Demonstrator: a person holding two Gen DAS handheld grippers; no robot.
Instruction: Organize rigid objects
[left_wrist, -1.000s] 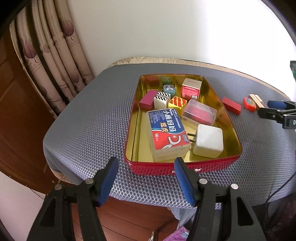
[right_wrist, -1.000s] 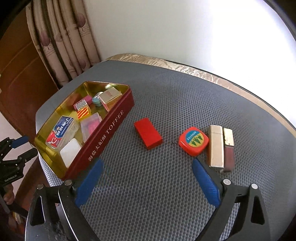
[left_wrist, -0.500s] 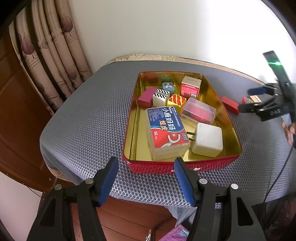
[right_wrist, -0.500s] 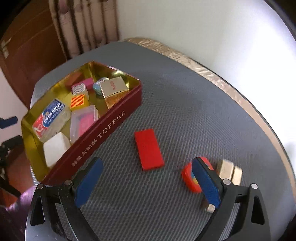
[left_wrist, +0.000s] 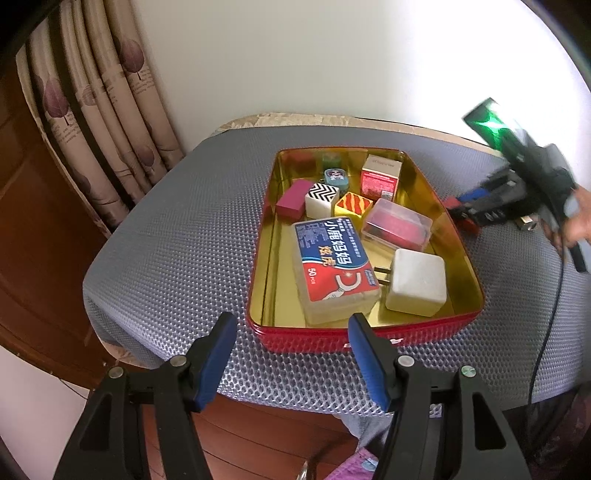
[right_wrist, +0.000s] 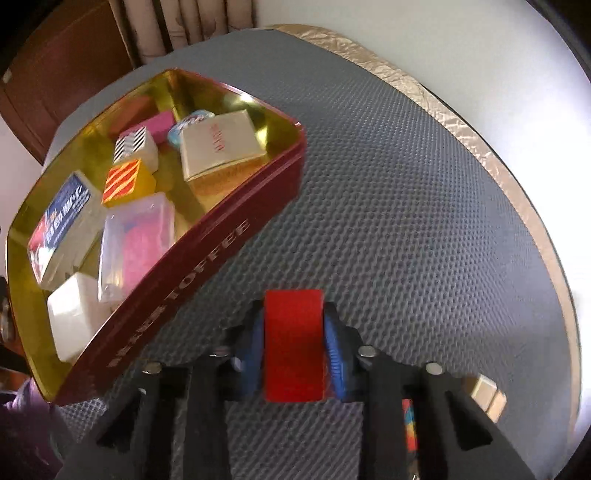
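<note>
A red toffee tin (left_wrist: 369, 338) with a gold inside sits on the grey mat; it also shows in the right wrist view (right_wrist: 207, 258). It holds a floss box (left_wrist: 332, 258), a white charger (left_wrist: 417, 282), a clear case (left_wrist: 397, 225) and several small blocks. My right gripper (right_wrist: 293, 343) is shut on a flat red block (right_wrist: 293, 343) just right of the tin, low over the mat. In the left wrist view the right gripper (left_wrist: 476, 206) is beside the tin's right wall. My left gripper (left_wrist: 291, 360) is open and empty in front of the tin's near wall.
A gold case (right_wrist: 485, 397) and an orange-red item (right_wrist: 408, 424) lie on the mat behind my right gripper. Curtains (left_wrist: 99, 110) hang at the back left. The mat's near edge drops to a wooden floor (left_wrist: 258, 435). A cable (left_wrist: 546, 332) hangs at the right.
My right gripper dropped down over the red block and closed on it. My left gripper has stayed open in front of the tin.
</note>
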